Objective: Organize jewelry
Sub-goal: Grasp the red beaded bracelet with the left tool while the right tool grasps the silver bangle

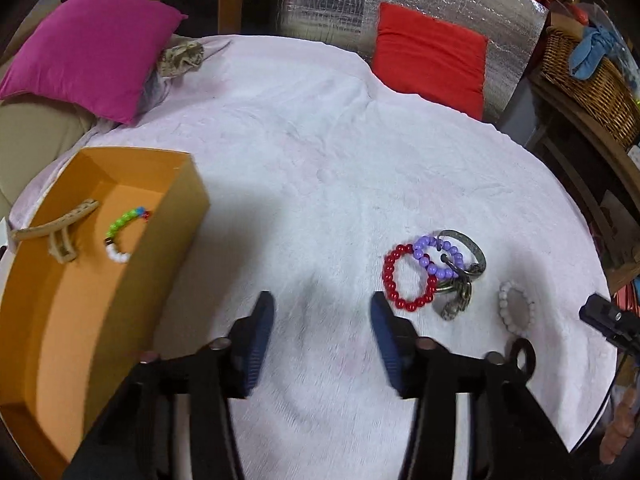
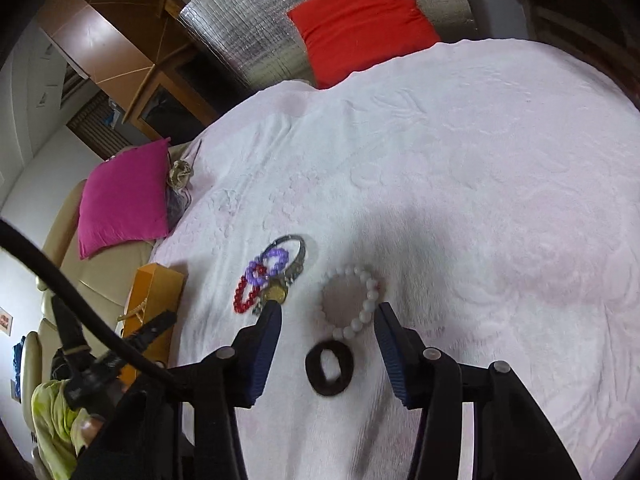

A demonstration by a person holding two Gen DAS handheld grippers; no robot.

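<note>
An orange box (image 1: 180, 216) stands at the left and holds a beige hair claw (image 1: 60, 236) and a green, white and blue bead bracelet (image 1: 124, 232). My left gripper (image 1: 322, 304) is open and empty over the white cloth, just left of a red bead bracelet (image 1: 408, 278), a purple bead bracelet (image 1: 438, 256) and a metal watch (image 1: 468, 264). My right gripper (image 2: 326, 312) is open around a white bead bracelet (image 2: 360, 300), with a dark hair tie (image 2: 330, 368) below it. The red bracelet (image 2: 246, 294), the purple bracelet (image 2: 268, 264) and the watch (image 2: 294, 258) lie at its left finger.
The white cloth (image 1: 320, 140) covers a round surface. A pink cushion (image 1: 92, 52) and a red cushion (image 1: 432, 56) lie at the far edge. A wicker basket (image 1: 588, 76) stands at the right. The orange box also shows in the right wrist view (image 2: 154, 292).
</note>
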